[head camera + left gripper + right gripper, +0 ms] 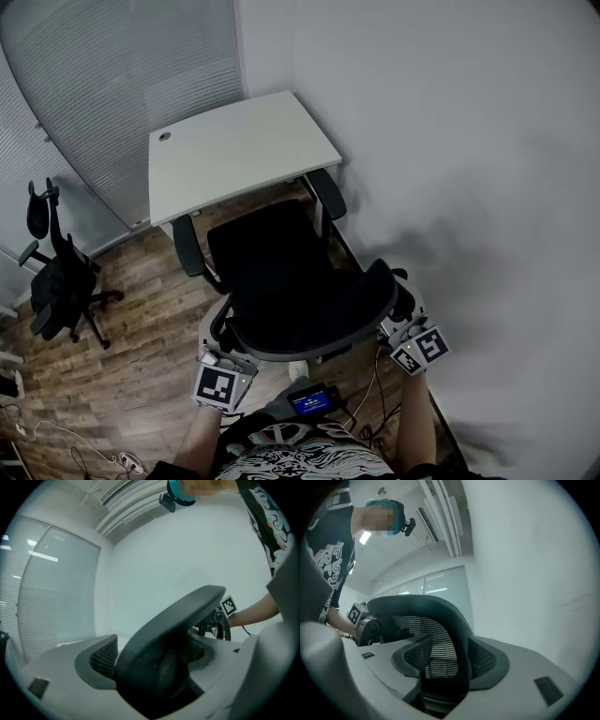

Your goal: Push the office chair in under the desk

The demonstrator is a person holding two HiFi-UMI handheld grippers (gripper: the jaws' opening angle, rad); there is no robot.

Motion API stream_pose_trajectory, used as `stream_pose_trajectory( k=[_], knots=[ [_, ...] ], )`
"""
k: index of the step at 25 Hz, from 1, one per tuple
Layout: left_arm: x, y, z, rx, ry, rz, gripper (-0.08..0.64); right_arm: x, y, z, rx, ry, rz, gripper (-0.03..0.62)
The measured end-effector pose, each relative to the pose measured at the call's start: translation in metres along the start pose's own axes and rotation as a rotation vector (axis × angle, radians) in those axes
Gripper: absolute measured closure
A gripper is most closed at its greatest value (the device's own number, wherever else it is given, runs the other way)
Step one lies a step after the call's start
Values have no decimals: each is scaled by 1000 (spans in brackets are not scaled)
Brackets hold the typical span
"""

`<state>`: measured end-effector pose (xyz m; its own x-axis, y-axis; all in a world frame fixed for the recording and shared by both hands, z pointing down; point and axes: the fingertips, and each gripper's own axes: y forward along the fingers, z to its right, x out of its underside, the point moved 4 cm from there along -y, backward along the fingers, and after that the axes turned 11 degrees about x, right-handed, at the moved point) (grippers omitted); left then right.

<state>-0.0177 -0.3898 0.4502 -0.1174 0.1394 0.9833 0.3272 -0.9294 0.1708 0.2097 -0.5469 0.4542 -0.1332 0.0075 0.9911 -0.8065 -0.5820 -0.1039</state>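
Office chair (281, 272) stands just before the tabletop (234, 150), not yet under it. Your left claw (217, 362) and right claw (399, 330) each clamp the backrest (323, 314) rim. It is probably heavy but should roll; push on the stiff rim, not the mesh.

three views on one chair back
head view looked steeply down from the near side over office chair (272, 267) and far desk (234, 150); the gripper views, close at the left and right ends of the backrest (178, 620), faced each other across its rim.
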Motion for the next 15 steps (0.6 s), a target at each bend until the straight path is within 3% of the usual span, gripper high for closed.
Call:
stream_pose_trajectory(
  k=[1, 6, 7, 9, 10, 13, 15],
  knots=[
    [0, -4, 2, -11, 10, 10, 168, -1, -5, -3, 20, 4, 8, 347],
    [3, -27, 9, -41, -5, 63, 218, -1, -28, -16, 115, 4, 18, 391],
    [3, -31, 9, -43, -14, 80, 252, 0, -31, -18, 133, 5, 7, 426],
    [4, -40, 10, -37, -29, 96, 298, 3, -34, -22, 156, 5, -19, 554],
    [4, -45, 11, -34, -27, 101, 312, 3, -37, -26, 162, 1, -26, 572],
    [6, -61, 15, -42, -37, 121, 426, -2, -49, -42, 185, -9, -27, 572],
    [10, -71, 16, -35, -71, 151, 555, -4, -55, -54, 202, -6, -33, 572]
  ],
)
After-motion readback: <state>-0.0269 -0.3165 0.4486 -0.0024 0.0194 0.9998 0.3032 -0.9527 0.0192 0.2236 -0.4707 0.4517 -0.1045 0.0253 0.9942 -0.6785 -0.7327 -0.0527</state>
